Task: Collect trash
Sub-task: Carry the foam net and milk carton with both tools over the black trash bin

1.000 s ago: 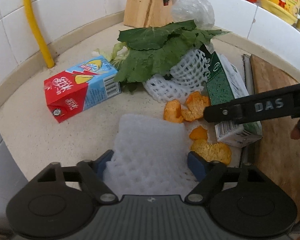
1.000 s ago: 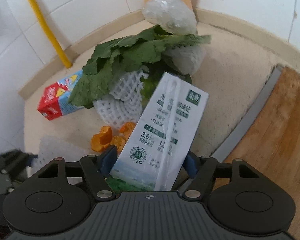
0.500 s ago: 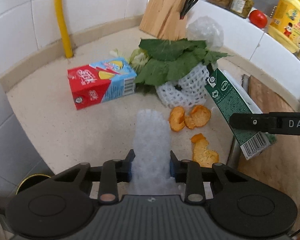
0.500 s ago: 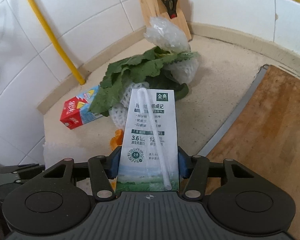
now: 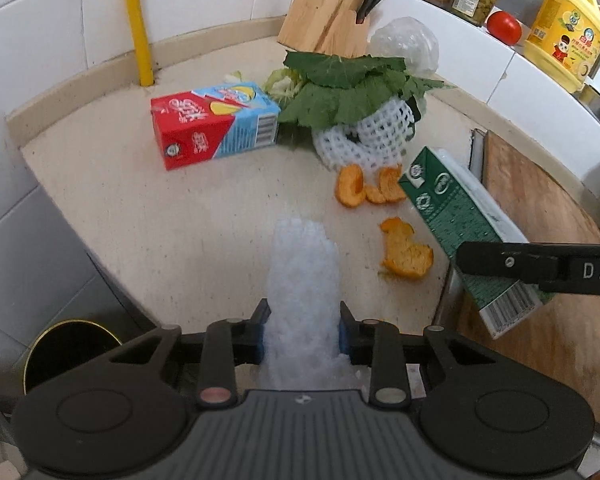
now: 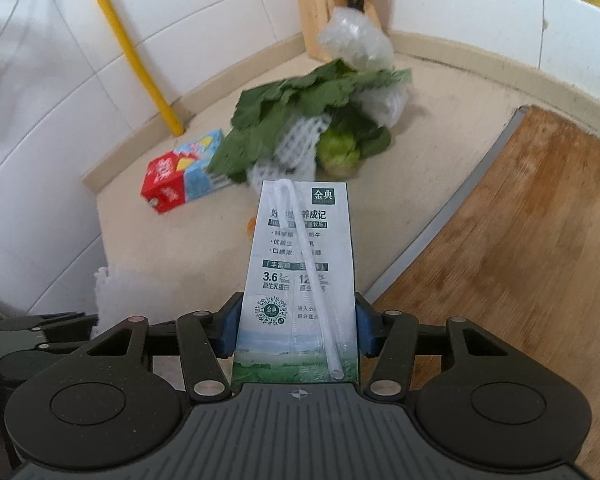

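Clamping down since a second ago, the left gripper [image 5: 302, 330] is now squeezing the white foam sheet [image 5: 303, 280] into a narrow bunched column between its blue pads [image 5: 260, 336]; a second ago the sheet was lying wide and flat between spread jaws. The right gripper [image 6: 296, 330] is likewise pinching the milk carton [image 6: 300, 276] by its two long sides, where earlier the jaws were standing slightly wider around a tilted carton. Both pieces are looking lifted clear of the beige countertop [image 5: 140, 208], so two items seem secured and ready for dumping, probably into the dark round bin [image 5: 66, 350] showing at lower left of the left view.

Remaining trash is sitting in the upper middle of both views: a red-and-blue drink box [image 5: 214, 124] lying on its side, crinkled green leaves [image 5: 348, 88] draping over a white foam net sleeve [image 5: 364, 136], a crumpled clear plastic bag [image 5: 406, 46] behind them, and curled orange peel pieces [image 5: 406, 250] near centre.

Foam is looking soft, pebbled, and crushable. Carton is rigid, glossy and rectangular, with a clear straw [image 6: 312, 276] stuck diagonally on its face. A wooden cutting board [image 6: 520, 248] is filling the right side.
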`<act>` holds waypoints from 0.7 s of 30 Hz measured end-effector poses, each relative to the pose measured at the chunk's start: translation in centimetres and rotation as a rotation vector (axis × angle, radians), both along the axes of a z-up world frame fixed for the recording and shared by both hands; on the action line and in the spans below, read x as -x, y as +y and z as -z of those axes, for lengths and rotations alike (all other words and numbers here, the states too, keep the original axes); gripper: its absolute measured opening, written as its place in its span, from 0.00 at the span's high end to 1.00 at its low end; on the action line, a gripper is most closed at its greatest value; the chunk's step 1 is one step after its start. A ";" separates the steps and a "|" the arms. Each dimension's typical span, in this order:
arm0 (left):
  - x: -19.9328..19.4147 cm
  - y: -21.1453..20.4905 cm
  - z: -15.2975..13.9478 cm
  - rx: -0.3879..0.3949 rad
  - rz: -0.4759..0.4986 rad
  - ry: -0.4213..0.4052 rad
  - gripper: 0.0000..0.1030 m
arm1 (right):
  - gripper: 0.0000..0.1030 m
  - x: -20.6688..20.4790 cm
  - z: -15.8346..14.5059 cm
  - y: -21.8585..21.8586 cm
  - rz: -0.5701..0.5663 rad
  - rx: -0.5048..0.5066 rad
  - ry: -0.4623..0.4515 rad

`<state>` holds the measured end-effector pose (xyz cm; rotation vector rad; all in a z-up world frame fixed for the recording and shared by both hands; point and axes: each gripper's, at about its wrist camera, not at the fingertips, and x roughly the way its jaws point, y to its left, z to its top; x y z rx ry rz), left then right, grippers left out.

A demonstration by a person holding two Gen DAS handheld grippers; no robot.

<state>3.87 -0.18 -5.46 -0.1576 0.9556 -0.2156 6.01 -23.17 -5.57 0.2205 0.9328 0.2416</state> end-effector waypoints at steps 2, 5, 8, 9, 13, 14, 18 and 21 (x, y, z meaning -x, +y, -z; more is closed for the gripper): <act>0.2 0.2 0.1 0.011 -0.002 0.004 0.74 | 0.40 0.2 0.1 0.5 0.000 0.003 0.005; 0.4 0.8 -0.1 0.019 -0.011 -0.006 0.74 | 0.40 0.6 -0.4 1.1 -0.008 -0.001 -0.002; 0.6 1.4 -0.5 0.028 -0.024 -0.020 0.74 | 0.40 0.8 -1.0 1.7 -0.017 -0.005 -0.014; 0.6 1.5 -0.5 0.030 -0.029 -0.022 0.74 | 0.40 0.9 -1.1 2.0 -0.024 -0.008 -0.015; 1.1 2.1 -0.7 0.032 -0.044 -0.032 0.74 | 0.40 1.4 -1.3 3.2 -0.052 -0.013 -0.019; 1.3 2.2 -0.8 0.032 -0.048 -0.035 0.74 | 0.40 1.5 -1.4 3.5 -0.060 -0.016 -0.020; 2.1 2.9 -1.0 0.031 -0.070 -0.047 0.74 | 0.40 1.9 -1.5 4.9 -0.105 -0.021 -0.026; 2.7 3.7 -1.1 0.030 -0.100 -0.053 0.74 | 0.40 1.9 -1.4 6.0 -0.137 -0.031 -0.024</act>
